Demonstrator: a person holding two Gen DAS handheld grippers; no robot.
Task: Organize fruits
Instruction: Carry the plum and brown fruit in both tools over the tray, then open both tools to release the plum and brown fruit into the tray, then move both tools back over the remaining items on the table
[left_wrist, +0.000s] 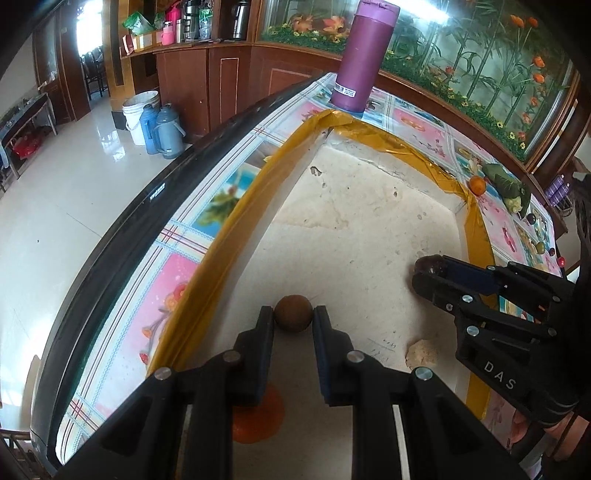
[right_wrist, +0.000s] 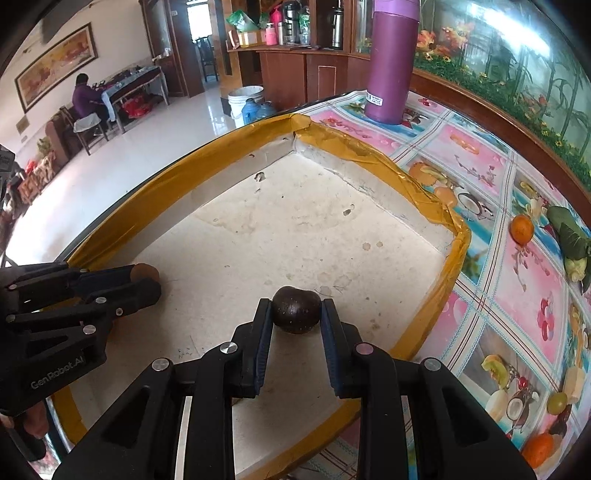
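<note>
My left gripper (left_wrist: 293, 314) is shut on a small brown round fruit (left_wrist: 293, 314) low inside a white foam tray with yellow taped rim (left_wrist: 295, 147). My right gripper (right_wrist: 296, 306) is shut on a dark purple round fruit (right_wrist: 296, 309) over the same tray (right_wrist: 424, 192). In the left wrist view the right gripper (left_wrist: 430, 271) is at the right with the dark fruit. In the right wrist view the left gripper (right_wrist: 147, 277) is at the left with the brown fruit (right_wrist: 146, 272). An orange fruit (left_wrist: 258, 417) lies in the tray under my left fingers.
A purple bottle (right_wrist: 391, 62) stands on the table behind the tray. An orange (right_wrist: 521, 229), a green leafy item (right_wrist: 569, 240), a green grape (right_wrist: 557, 402) and another orange (right_wrist: 539, 448) lie on the patterned cloth to the right. A pale lump (left_wrist: 421, 354) lies in the tray.
</note>
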